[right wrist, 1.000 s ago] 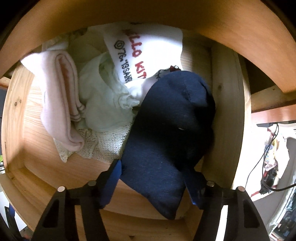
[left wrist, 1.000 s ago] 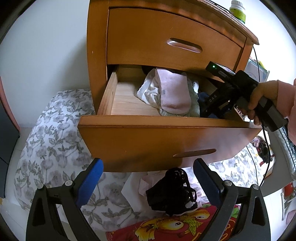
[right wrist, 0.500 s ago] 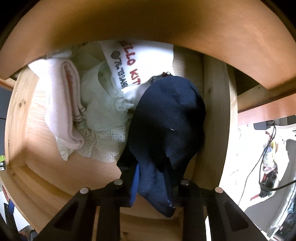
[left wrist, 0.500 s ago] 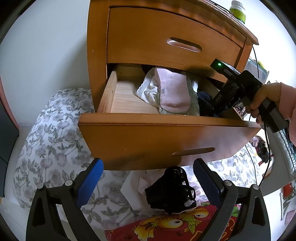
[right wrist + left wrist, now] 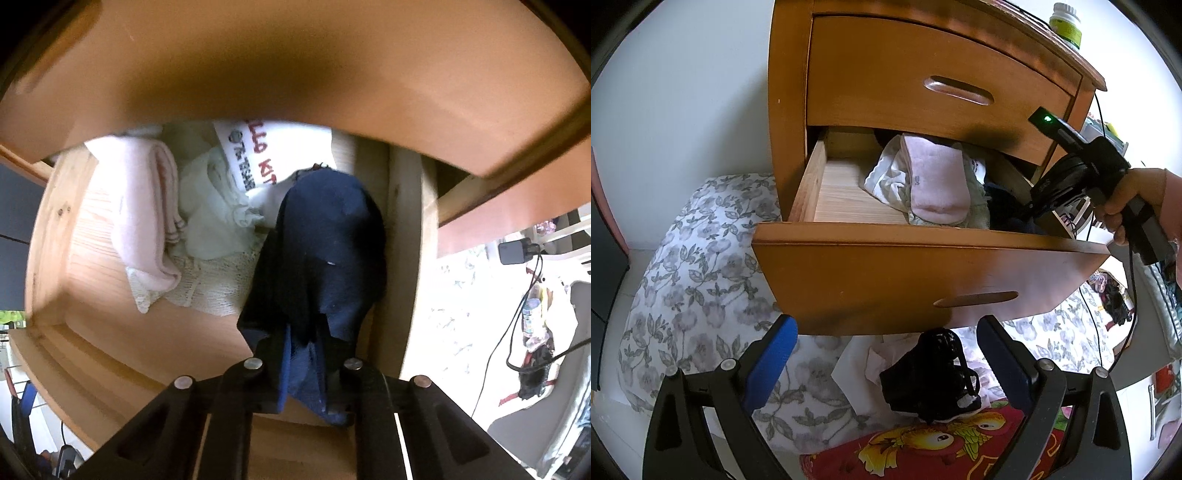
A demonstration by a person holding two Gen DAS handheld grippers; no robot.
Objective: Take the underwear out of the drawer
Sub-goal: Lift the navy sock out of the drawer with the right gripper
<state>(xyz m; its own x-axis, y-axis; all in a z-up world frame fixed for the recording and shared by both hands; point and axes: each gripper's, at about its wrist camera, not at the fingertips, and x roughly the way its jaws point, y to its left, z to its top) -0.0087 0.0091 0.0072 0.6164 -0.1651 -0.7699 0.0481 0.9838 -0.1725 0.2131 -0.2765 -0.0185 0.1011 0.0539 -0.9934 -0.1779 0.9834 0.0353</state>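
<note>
The lower drawer [image 5: 923, 266] of a wooden nightstand stands pulled out. Inside lie a folded pink cloth [image 5: 934, 181] [image 5: 147, 221], pale lace garments [image 5: 214, 221], a white piece with red lettering [image 5: 288, 147] and navy underwear [image 5: 325, 251] against the right wall. My right gripper [image 5: 303, 354] points down into the drawer; its jaws are closing, and the pads pinch the near edge of the navy underwear, which hangs stretched from them. In the left wrist view a hand holds that gripper [image 5: 1067, 181] at the drawer's right end, fingertips hidden. My left gripper [image 5: 884, 328] is open below the drawer front, holding nothing.
The upper drawer [image 5: 923, 74] is shut and overhangs the open one. A green-labelled bottle [image 5: 1065, 22] stands on top. Below lie floral bedding [image 5: 694, 258], black underwear [image 5: 931, 376] and a red patterned cloth [image 5: 923, 443]. Cables and a charger [image 5: 517, 251] are at the right.
The right gripper's jaws have come together on the navy underwear and it has risen, pulling the cloth up with it. The left gripper has stayed where it was.
</note>
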